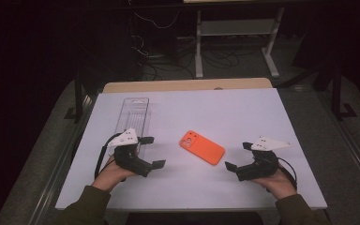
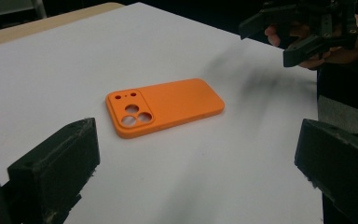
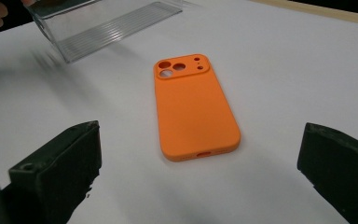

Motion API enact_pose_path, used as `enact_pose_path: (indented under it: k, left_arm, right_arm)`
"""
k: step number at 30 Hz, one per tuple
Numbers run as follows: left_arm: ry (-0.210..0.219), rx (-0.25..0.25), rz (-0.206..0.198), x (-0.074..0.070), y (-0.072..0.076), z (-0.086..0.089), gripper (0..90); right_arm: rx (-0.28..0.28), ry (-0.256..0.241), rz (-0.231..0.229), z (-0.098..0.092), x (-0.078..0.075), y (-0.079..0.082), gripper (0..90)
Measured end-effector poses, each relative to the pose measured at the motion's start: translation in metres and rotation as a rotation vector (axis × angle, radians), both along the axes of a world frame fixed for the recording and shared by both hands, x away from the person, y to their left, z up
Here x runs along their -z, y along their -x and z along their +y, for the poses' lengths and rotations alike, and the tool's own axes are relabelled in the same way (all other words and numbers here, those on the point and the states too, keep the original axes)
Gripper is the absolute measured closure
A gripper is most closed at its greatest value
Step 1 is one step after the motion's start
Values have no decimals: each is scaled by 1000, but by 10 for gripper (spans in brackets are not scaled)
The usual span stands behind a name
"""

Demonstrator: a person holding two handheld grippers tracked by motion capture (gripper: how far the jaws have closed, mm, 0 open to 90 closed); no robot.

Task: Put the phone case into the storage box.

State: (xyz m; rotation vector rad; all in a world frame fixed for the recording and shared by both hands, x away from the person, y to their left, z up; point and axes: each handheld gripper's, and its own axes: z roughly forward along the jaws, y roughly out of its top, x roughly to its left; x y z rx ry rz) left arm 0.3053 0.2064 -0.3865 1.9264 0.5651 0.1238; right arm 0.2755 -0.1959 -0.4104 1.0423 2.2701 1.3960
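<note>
1. The orange phone case [image 1: 202,147] lies flat on the counter [image 1: 243,112], camera cutouts up.
2. Left tongs [image 1: 152,152] are released, just left of the case.
3. Right tongs [image 1: 239,156] are released, just right of it.
4. A clear tray [image 1: 132,116] lies beyond the left tongs.

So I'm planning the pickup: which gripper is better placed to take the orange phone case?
Right, probably. The right gripper is open and looks down the orange phone case lengthwise, its nearer end between the jaws. The left gripper, also open, sees it off-centre and angled.

Both hands held their tongs low and facing inward, the left tongs [image 1: 153,152] and right tongs [image 1: 239,155] gaping wide, gripping nothing.
</note>
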Motion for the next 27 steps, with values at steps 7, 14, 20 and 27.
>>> enact_pose_path:
  k: [7,14,20,27]
  left_arm:
    - [-28,25,3,2,-3,-14,0]
    - [-48,37,6,6,-6,-28,0]
    - [-45,46,7,11,-7,-40,0]
    - [-57,44,8,19,-9,-53,0]
  right_arm:
    - [1,0,3,0,0,0,0]
    - [3,1,3,0,0,0,0]
    - [5,0,7,0,0,0,0]
    - [5,1,6,0,0,0,0]
